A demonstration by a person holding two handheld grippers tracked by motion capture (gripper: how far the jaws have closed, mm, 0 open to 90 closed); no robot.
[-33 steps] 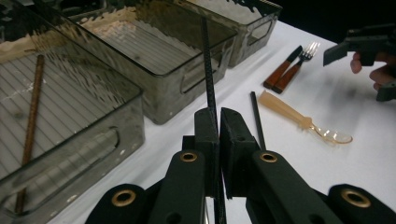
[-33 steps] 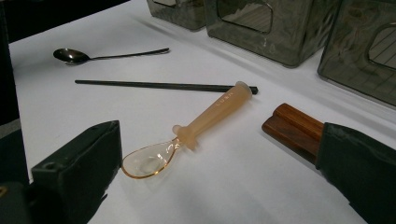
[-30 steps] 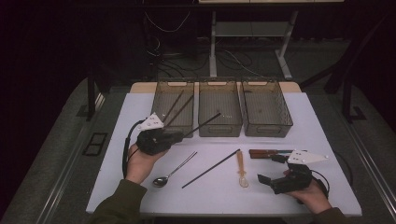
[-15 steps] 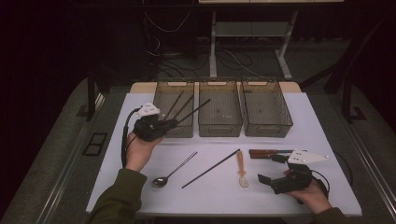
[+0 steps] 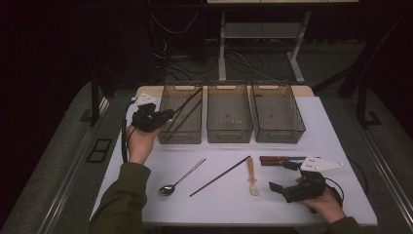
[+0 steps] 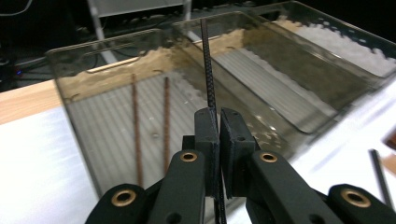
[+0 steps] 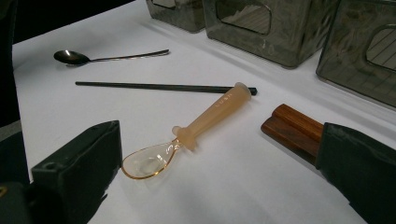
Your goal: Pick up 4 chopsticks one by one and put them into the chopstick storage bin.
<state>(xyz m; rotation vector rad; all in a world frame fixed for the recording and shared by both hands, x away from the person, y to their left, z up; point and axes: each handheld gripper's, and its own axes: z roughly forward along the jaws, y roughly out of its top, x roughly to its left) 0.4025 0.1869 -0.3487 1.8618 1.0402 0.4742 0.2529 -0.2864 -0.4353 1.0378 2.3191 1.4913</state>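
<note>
My left gripper [image 5: 157, 117] is shut on a black chopstick [image 5: 187, 101] and holds it at the left bin's [image 5: 170, 138] near left corner. The stick slants up over that bin toward its far end. In the left gripper view the chopstick [image 6: 207, 65] rises from between the pressed jaws of the left gripper [image 6: 218, 116], above two brown chopsticks [image 6: 165, 122] on the bin floor. My right gripper [image 5: 282, 176] rests open near the table's front right. In its own view the right gripper [image 7: 219, 179] stands with its jaws wide around an orange plastic spoon [image 7: 205, 123].
Three clear bins stand in a row at the back, the middle bin [image 5: 229, 132] and right bin [image 5: 277, 134] with bare floors. On the white table [image 5: 341, 146] lie a metal spoon [image 5: 180, 179], a second black chopstick [image 5: 220, 176], the orange spoon [image 5: 252, 176] and wooden-handled pieces [image 5: 273, 160].
The left gripper has carried the black chopstick away from me and to the left. Its tip has swung from over the middle bin to over the left bin. The right gripper has stayed put.
</note>
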